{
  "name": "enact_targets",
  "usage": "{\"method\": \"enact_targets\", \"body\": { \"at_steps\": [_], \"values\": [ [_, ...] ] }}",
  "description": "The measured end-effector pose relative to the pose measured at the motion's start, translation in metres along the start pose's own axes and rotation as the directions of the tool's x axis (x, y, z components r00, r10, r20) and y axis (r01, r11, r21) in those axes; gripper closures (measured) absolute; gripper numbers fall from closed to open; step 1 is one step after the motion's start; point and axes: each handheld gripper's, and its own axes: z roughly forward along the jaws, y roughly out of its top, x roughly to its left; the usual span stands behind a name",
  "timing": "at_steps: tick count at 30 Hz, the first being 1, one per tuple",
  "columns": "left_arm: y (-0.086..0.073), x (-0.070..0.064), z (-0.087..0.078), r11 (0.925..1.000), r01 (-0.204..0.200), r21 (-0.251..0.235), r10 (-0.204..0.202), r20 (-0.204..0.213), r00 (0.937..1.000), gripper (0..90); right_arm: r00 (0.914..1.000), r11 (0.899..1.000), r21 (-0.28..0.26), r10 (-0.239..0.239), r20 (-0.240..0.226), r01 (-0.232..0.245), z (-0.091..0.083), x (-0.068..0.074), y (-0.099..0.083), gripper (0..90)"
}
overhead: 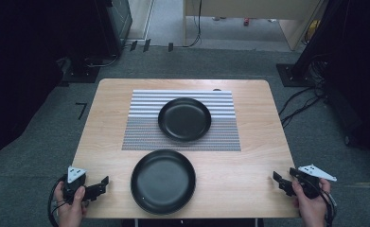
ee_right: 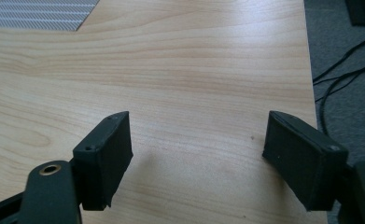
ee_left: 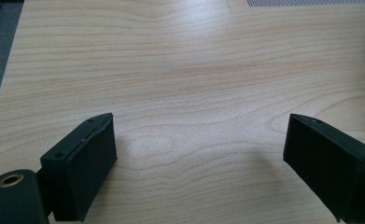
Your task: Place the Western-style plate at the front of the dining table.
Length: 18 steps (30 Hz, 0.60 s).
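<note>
While my left gripper (overhead: 100, 185) hovers at the table's (overhead: 249, 165) near left corner, jaws wide apart and empty, the near plate (overhead: 163, 181) lies just to its right by the near edge; my right gripper (overhead: 281, 181), equally wide and empty, sits farther off at the near right corner; the far plate (overhead: 184, 119) rests on the mat (overhead: 140, 127).

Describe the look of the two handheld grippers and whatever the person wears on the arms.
Both the left gripper and the right gripper are black, each with two flat, blocky jaws and a grey three-cornered plate on top. The jaw arms show brass-coloured round fittings in the gripper views. A black cable trails from each gripper by the hand. No sleeves show at the wrists.
</note>
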Motion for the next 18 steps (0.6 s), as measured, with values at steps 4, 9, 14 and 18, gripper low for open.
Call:
{"method": "enact_targets", "body": {
  "at_steps": [4,9,14,18],
  "values": [
    [-0.002,-0.007,0.003,0.9983,-0.058,0.003,0.058,-0.044,0.9974,8.6,0.9976,0.998,0.011,-0.059,0.037,0.059,0.003,0.007,0.000,20.4],
    [-0.005,-0.008,0.004,0.9983,-0.056,-0.017,0.055,-0.048,0.9973,6.7,0.9916,0.994,0.037,-0.110,0.068,0.108,0.007,0.014,0.000,14.7],
    [-0.006,-0.009,0.003,0.9983,-0.055,-0.023,0.053,-0.049,0.9974,6.7,0.9916,0.993,0.041,-0.110,0.069,0.107,0.008,0.014,0.000,13.3],
    [-0.006,-0.009,0.003,0.9985,-0.051,-0.020,0.050,-0.050,0.9975,6.7,0.9917,0.993,0.041,-0.109,0.069,0.106,0.008,0.014,0.000,13.3]
  ]
}}
